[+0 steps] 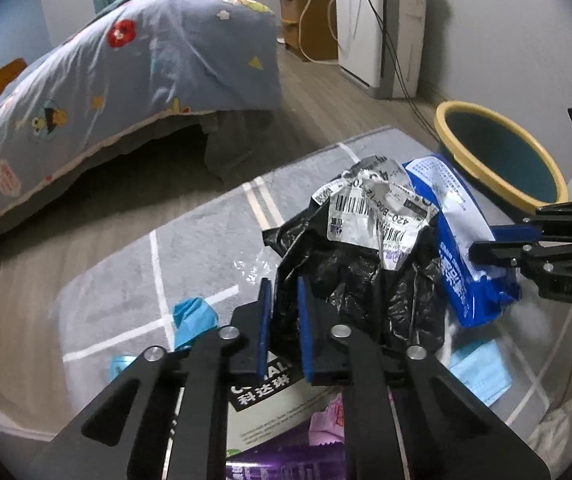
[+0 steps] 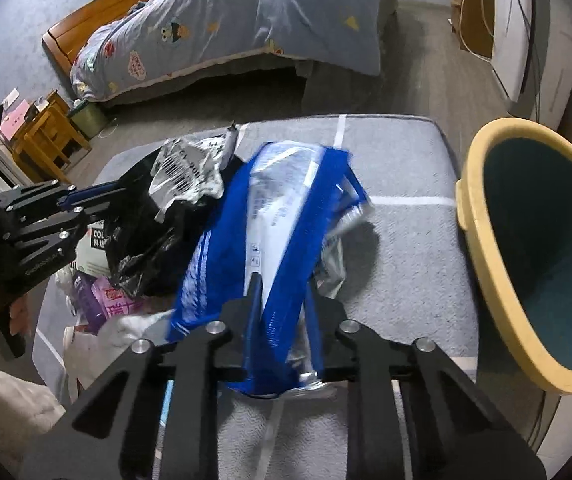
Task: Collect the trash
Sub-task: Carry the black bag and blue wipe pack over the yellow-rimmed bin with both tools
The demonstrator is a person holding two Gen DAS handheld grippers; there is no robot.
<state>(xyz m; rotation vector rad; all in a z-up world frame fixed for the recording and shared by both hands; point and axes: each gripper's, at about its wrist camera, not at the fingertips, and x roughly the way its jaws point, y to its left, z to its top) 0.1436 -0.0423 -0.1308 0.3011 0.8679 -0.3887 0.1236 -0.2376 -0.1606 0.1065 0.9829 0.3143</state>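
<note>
My grey rug point(image 2: 397, 240) has white lines; the bin point(image 2: 481, 264) is yellow-rimmed, teal inside; one wrapper point(image 2: 226, 256) looks blue and white.

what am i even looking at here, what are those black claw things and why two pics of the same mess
They are two hand-held grabbers, one in each of a person's hands, each carrying its own wide-angle camera, hence two pictures. The left gripper has its jaws shut on a black plastic bag that bears a crumpled label. The right gripper has its jaws shut on a blue and white packet. Both are held above a grey mat strewn with other rubbish: a purple wrapper and a light blue face mask. Beside the mat stands a yellow-rimmed bin, probably where the trash goes.
</note>
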